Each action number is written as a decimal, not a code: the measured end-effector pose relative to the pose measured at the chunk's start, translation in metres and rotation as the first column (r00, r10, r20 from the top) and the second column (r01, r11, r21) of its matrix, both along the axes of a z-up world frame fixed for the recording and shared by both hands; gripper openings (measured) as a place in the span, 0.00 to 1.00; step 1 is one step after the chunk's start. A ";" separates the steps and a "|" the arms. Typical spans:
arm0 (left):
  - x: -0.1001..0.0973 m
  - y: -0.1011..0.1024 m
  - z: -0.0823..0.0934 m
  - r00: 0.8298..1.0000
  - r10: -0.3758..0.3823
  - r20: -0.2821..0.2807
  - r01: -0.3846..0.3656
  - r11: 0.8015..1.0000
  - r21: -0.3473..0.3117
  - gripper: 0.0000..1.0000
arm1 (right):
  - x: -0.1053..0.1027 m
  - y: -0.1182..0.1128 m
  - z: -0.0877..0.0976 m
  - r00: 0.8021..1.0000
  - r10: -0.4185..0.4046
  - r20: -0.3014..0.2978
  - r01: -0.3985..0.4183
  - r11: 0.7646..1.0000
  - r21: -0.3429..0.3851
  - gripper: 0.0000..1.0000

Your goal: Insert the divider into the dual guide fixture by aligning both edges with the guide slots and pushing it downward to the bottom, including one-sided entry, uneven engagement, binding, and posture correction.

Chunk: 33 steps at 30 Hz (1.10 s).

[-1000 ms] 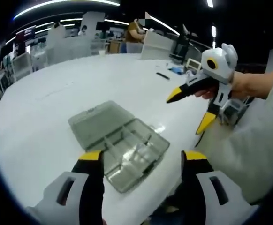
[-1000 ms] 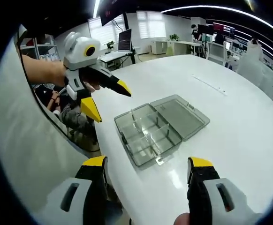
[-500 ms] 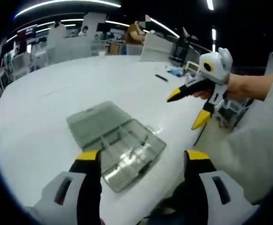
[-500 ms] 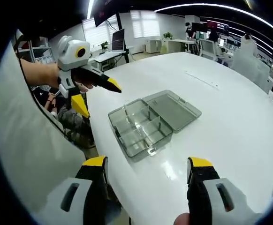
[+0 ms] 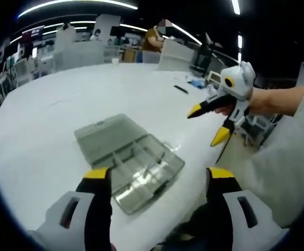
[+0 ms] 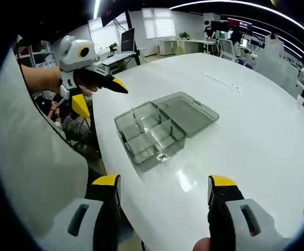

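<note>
Both grippers, left (image 5: 158, 175) and right (image 6: 164, 183), jaws apart, empty above table (image 6: 256, 130); open clear box (image 6: 154, 128), seemingly with dividers.

Across the white table (image 5: 63, 104) from me, I see a dark pen (image 5: 181, 89) near its far edge.

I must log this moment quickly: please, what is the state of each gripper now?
Left gripper: open, holding nothing, above the clear box.
Right gripper: open, holding nothing.
</note>
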State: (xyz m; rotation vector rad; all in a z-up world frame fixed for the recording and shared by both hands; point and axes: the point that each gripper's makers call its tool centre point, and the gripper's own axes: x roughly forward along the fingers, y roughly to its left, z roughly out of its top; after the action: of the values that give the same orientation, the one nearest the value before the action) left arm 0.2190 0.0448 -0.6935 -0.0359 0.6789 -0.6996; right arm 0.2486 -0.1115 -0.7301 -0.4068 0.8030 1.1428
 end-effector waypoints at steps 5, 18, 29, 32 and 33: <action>-0.001 0.002 -0.003 1.000 0.004 -0.006 -0.004 1.000 0.001 0.71 | 0.002 -0.002 -0.003 1.000 -0.003 -0.004 0.003 1.000 -0.005 0.65; -0.002 0.005 -0.004 1.000 0.015 -0.011 -0.015 1.000 0.000 0.72 | 0.008 -0.005 -0.010 1.000 0.000 -0.006 0.000 1.000 -0.021 0.63; -0.002 0.006 -0.002 1.000 0.019 -0.010 -0.019 1.000 -0.003 0.72 | 0.012 -0.004 -0.016 1.000 0.017 -0.003 -0.017 0.999 -0.032 0.62; -0.001 0.006 -0.002 1.000 0.017 -0.009 -0.017 1.000 -0.002 0.72 | 0.015 -0.005 -0.020 1.000 0.028 0.005 -0.027 0.998 -0.054 0.62; -0.001 0.006 -0.002 1.000 0.018 -0.009 -0.018 1.000 -0.002 0.72 | 0.015 -0.004 -0.020 1.000 0.029 0.003 -0.028 0.998 -0.051 0.62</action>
State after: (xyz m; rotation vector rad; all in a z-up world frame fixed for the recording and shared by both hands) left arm 0.2176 0.0508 -0.6955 -0.0468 0.6860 -0.6833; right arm 0.2634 -0.1156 -0.7506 -0.4641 0.8266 1.1493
